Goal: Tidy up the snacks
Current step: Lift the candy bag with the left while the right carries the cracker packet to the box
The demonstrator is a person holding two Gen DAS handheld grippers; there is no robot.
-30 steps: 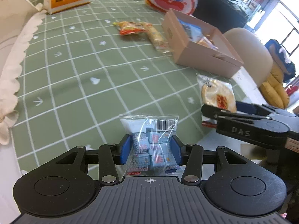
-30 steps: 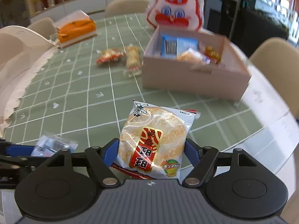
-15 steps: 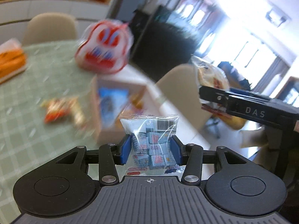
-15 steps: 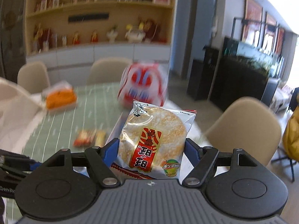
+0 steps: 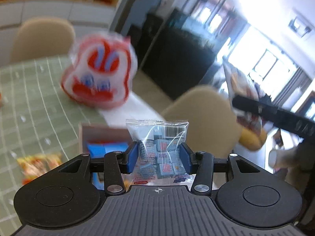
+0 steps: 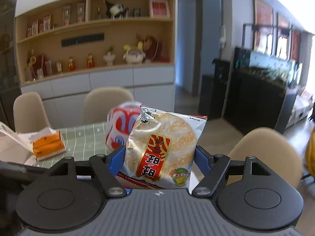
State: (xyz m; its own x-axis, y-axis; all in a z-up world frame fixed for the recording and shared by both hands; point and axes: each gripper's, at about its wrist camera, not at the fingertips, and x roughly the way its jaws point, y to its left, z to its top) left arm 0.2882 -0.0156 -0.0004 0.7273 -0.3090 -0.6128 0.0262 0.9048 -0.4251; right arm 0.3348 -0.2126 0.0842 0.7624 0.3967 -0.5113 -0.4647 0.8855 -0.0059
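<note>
Grippers clamped on snack packets

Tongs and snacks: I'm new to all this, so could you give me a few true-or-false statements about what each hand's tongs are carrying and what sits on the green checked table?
1. The left tongs grip a clear plastic bag of small blue-wrapped candies. True.
2. The right tongs are empty. False: they clamp a round rice cracker in a clear wrapper with a red label.
3. An orange tissue pack lies on the green checked tablecloth. True.
4. The open brown cardboard box is empty. False: a blue packet lies inside.
5. The big red-and-white cartoon-face bag is held by the tongs. False: it stands on the table.
</note>
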